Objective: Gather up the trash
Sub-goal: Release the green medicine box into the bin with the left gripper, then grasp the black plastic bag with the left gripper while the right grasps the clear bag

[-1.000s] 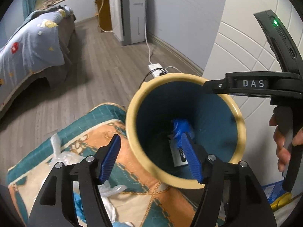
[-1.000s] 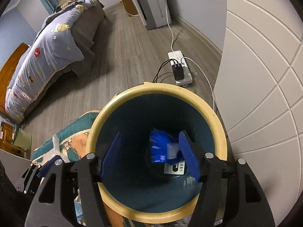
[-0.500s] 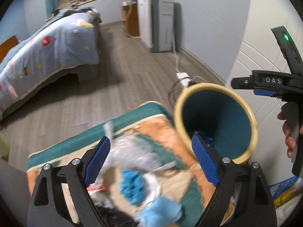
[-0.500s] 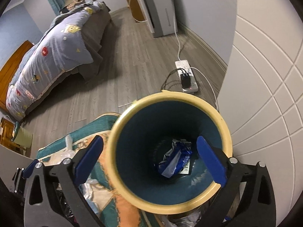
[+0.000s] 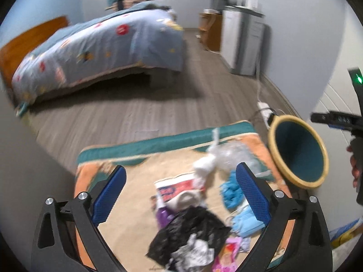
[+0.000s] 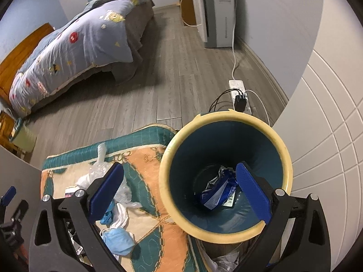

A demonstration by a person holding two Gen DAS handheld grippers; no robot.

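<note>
A crumpled blue wrapper (image 6: 217,192) lies at the bottom of the teal bin (image 6: 226,234), which stands at the corner of the patterned mat (image 6: 149,172). More trash is heaped on that mat: a black bag (image 5: 192,229), a blue mask (image 5: 244,223), clear plastic (image 5: 229,156). The right tool (image 6: 179,189) hangs above the bin, the left tool (image 5: 180,193) above the heap; both have just been spreading wide and grip nothing.

Left claw (image 5: 179,192) just opened wide, empty, right claw (image 6: 179,190) wide apart, empty, both angled downward
</note>
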